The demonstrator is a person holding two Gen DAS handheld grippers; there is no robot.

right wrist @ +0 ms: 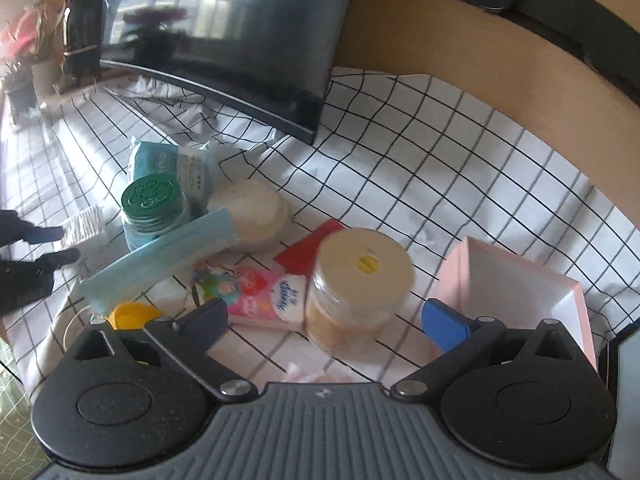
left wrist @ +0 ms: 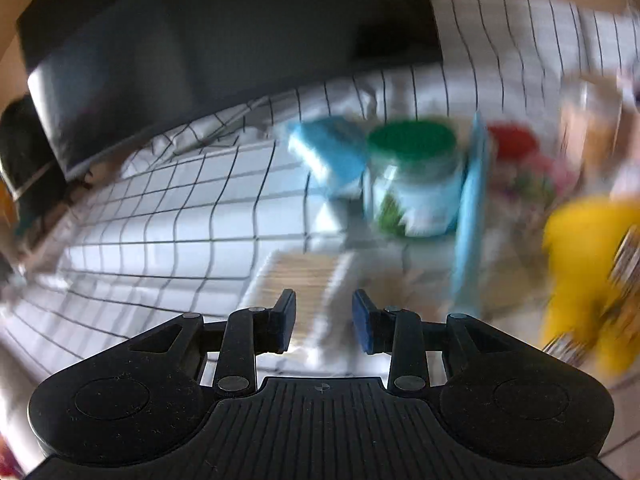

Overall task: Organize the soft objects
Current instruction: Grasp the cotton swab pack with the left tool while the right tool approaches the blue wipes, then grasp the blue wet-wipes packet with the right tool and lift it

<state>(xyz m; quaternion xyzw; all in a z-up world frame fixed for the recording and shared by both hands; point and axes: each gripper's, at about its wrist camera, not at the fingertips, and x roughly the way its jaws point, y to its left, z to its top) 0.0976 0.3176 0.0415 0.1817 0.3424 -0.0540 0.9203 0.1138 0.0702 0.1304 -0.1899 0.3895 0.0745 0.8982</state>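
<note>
Tabletop [right wrist: 420,168] under white cloth w/ black grid, dark monitor [right wrist: 240,32] standing at the back edge, tan wall behind. Pink open box [right wrist: 520,280] at right of right wrist view, white inside, nothing seen in it, just beyond right tongs' blue pad. Long light-blue face mask [right wrist: 160,256] lying diagonally across centre-left, leaning on green-lid jar [right wrist: 154,212] & resting against round stack of cotton pads [right wrist: 252,212]. Clear jar w/ cream lid [right wrist: 356,280] & yellow sticker, upright, nearest right tongs, partly blocking red card [right wrist: 312,248] behind. Pink tissue pack [right wrist: 260,296] flat, touching that jar's left side, between it & mask. Blue wet-wipe pack [right wrist: 172,160] behind green-lid jar. Yellow lid [right wrist: 132,314] near left finger of right tongs, mostly hidden by it. Box of cotton swabs [left wrist: 304,280] directly ahead of left tongs, blurred. Left tongs [left wrist: 324,320] partly apart, nothing between the pads, hovering above cloth; seen too at left edge of right view. Right tongs [right wrist: 324,320] spread wide, nothing gripped, cream-lid jar & tissue pack showing through the gap below. Left view heavily smeared: green-lid jar [left wrist: 412,176], mask on edge beside it, yellow blob at right, unclear what.
</note>
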